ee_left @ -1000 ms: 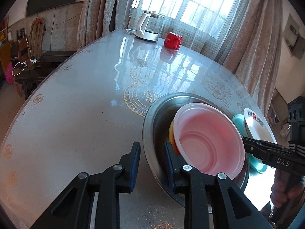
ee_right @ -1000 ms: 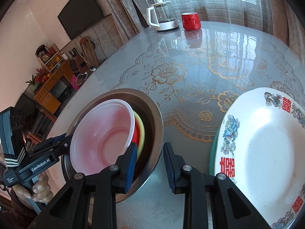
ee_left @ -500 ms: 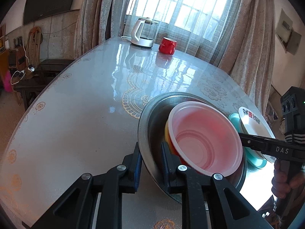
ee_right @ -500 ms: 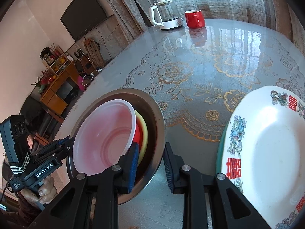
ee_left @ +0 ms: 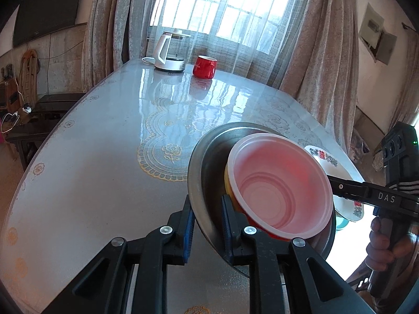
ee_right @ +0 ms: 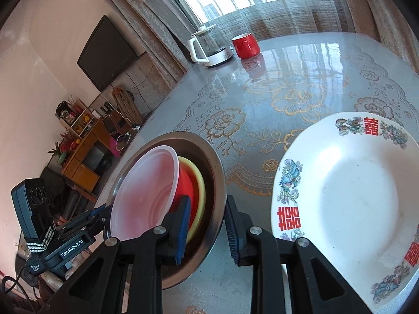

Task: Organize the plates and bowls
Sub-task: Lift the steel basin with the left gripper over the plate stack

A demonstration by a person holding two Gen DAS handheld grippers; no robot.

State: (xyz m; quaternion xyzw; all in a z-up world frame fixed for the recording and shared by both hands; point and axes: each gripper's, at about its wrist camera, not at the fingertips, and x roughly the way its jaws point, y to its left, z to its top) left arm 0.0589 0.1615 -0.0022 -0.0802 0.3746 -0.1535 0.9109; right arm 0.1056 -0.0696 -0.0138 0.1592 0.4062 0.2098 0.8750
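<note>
A steel basin (ee_left: pixel 209 157) (ee_right: pixel 214 172) holds a nested stack: a translucent pink bowl (ee_left: pixel 280 183) (ee_right: pixel 146 191) on top, a red bowl (ee_right: pixel 187 183) and a yellow bowl (ee_right: pixel 200 180) under it. My left gripper (ee_left: pixel 207 214) is shut on the basin's near rim. My right gripper (ee_right: pixel 207 225) is shut on the opposite rim. The basin is tilted and held above the table. A white plate with red characters (ee_right: pixel 353 196) (ee_left: pixel 330 159) lies to the right on a teal dish (ee_left: pixel 340 223).
A white electric kettle (ee_left: pixel 170 52) (ee_right: pixel 209 44) and a red mug (ee_left: pixel 204 66) (ee_right: pixel 246 44) stand at the table's far end by the curtained window. The glossy patterned table (ee_left: pixel 104 144) stretches to the left. A TV and shelves stand beyond it.
Both grippers closed onto the basin's rim from opposite sides. The basin with its bowls has come up off the table and tilted.
</note>
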